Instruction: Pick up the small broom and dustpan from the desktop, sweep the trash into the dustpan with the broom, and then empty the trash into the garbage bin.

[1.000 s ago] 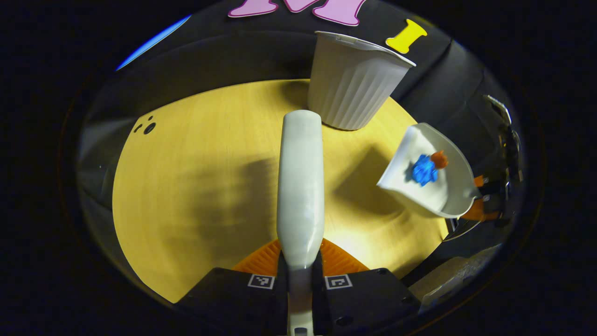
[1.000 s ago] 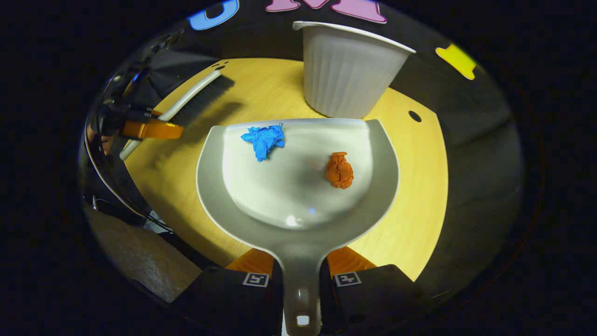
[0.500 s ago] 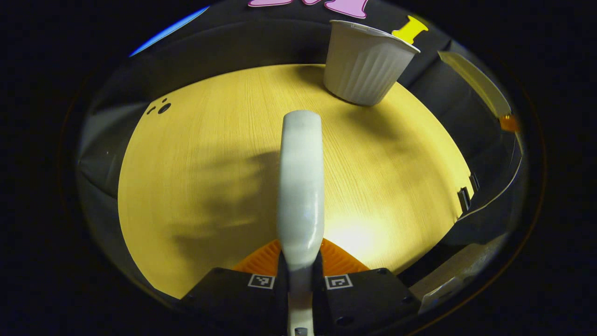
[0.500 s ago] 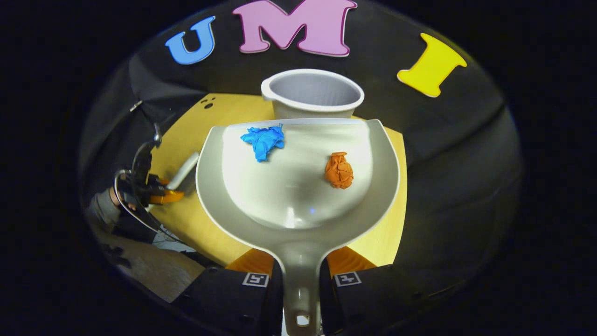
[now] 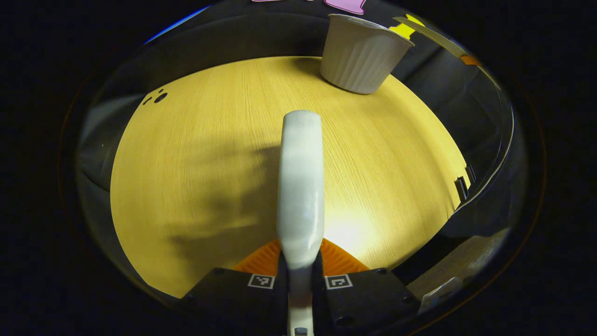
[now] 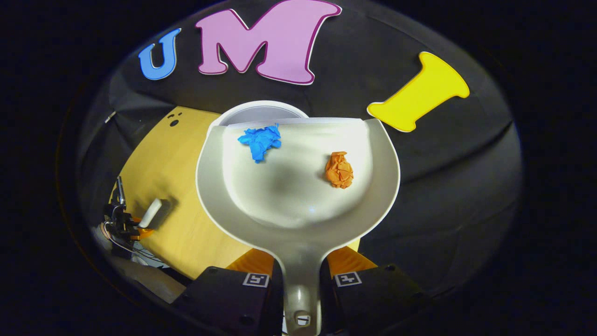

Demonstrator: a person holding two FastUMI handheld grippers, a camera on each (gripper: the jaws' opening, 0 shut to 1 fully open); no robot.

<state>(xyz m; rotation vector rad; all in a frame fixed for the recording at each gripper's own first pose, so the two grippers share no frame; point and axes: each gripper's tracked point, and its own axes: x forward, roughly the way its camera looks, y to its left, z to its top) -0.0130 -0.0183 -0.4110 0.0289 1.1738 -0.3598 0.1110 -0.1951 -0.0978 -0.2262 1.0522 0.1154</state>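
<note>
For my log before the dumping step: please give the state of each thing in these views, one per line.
White plastic dustpan: lifted, held level above the bin.
Blue crumpled paper: in the dustpan.
Orange crumpled paper: in the dustpan.
White ribbed bin: upright, open.
White broom: held.
Right claw: shut on the dustpan handle.
Left claw: shut on the broom.

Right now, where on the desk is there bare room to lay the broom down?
Bare wood runs from the broom to the holes and the desk's near right edge. Crowded only at the far edge, around the bin with the dustpan over it.

Scraps in dustpan (over bin).
</note>
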